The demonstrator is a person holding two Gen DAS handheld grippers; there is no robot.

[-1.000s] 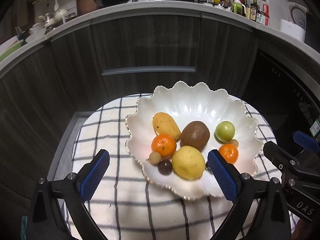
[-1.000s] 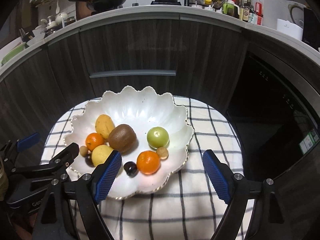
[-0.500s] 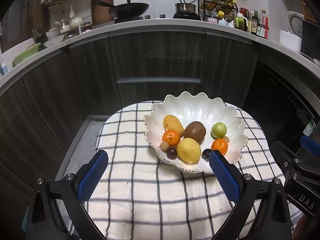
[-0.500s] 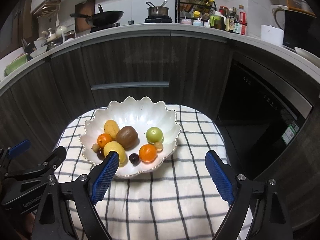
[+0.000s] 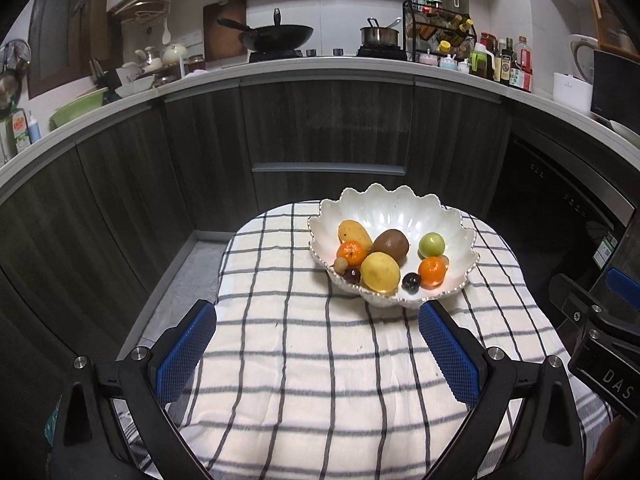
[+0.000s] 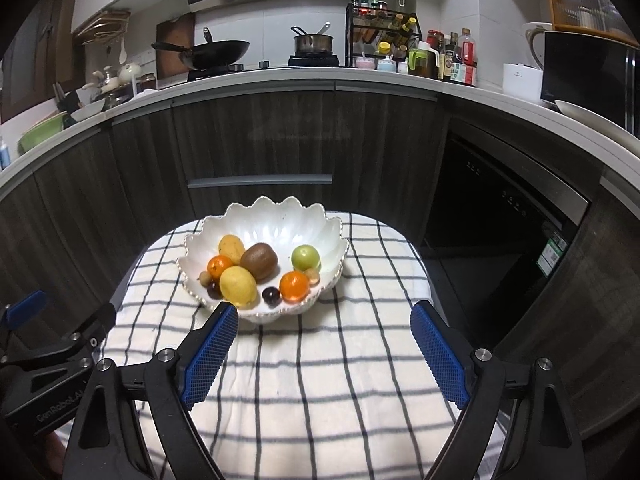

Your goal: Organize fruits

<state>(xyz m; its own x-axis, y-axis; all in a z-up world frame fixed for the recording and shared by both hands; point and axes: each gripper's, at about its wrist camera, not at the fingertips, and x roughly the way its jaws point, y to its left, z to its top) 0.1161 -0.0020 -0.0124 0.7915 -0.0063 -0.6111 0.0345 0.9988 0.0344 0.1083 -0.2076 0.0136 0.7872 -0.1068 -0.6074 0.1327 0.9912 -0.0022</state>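
A white scalloped bowl [image 5: 404,212] [image 6: 276,220] rests on the far part of a checked cloth. In it lie a mango [image 5: 354,232], a kiwi [image 5: 391,243], a lemon [image 5: 380,272], a green fruit [image 5: 431,244], two tangerines [image 5: 351,252] [image 5: 432,271], and small dark and tan fruits. My left gripper [image 5: 316,316] is open and empty, well short of the bowl. My right gripper [image 6: 324,322] is also open and empty, its left pad just in front of the bowl's near rim.
The checked cloth [image 5: 320,360] covers a small round table. Dark cabinet fronts [image 5: 328,128] curve behind it, and a dark appliance door [image 6: 500,232] stands at the right. The counter above holds a wok [image 5: 276,36], a pot, bottles and dishes.
Both grippers have drawn back and risen from the bowl, which now looks smaller and farther off. More of the cloth and the kitchen counter has come into view. The fruits have not moved.
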